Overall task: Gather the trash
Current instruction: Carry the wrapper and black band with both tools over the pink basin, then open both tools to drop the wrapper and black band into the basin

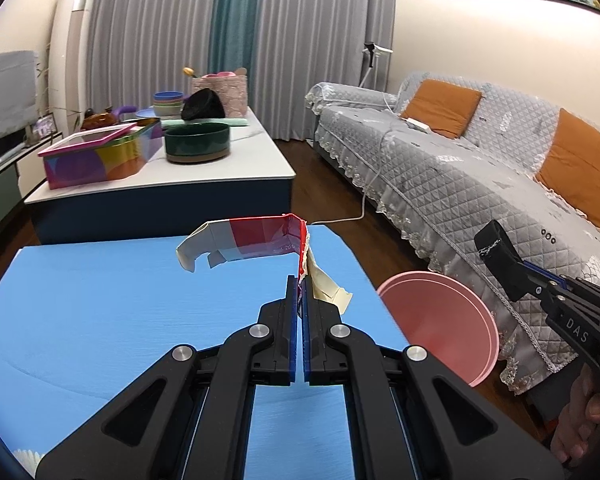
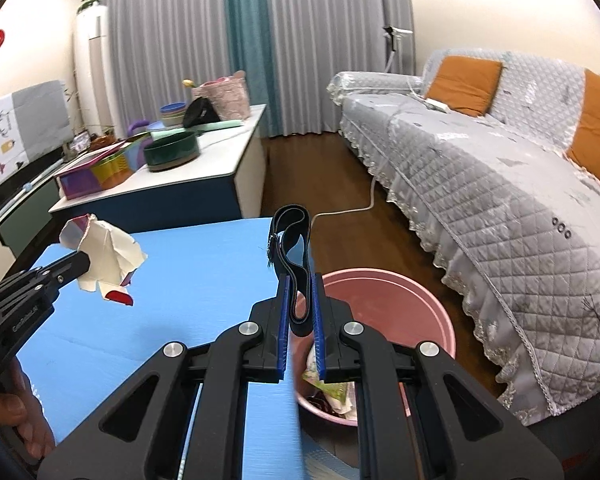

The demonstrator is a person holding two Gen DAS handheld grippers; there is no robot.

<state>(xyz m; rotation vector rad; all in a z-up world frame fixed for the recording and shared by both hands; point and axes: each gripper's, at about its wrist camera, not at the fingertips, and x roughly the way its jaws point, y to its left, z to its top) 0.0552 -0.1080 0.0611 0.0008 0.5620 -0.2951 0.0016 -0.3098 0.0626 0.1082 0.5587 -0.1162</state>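
My left gripper (image 1: pixel 300 280) is shut on a torn red and white carton (image 1: pixel 256 240) and holds it above the blue table (image 1: pixel 100 300); the carton also shows in the right wrist view (image 2: pixel 108 256). My right gripper (image 2: pixel 300 280) is shut on a looped black strap (image 2: pixel 292 240) and holds it over the near rim of the pink bin (image 2: pixel 400 304), which has trash inside. In the left wrist view the bin (image 1: pixel 440 320) stands off the table's right edge, with the right gripper (image 1: pixel 496 248) and strap above it.
A grey quilted sofa (image 2: pixel 500 184) with orange cushions runs along the right. A white cable (image 2: pixel 352 208) lies on the wood floor. A low white table (image 1: pixel 220 160) behind holds a colourful tin (image 1: pixel 100 156), a dark green bowl (image 1: pixel 198 142) and other items.
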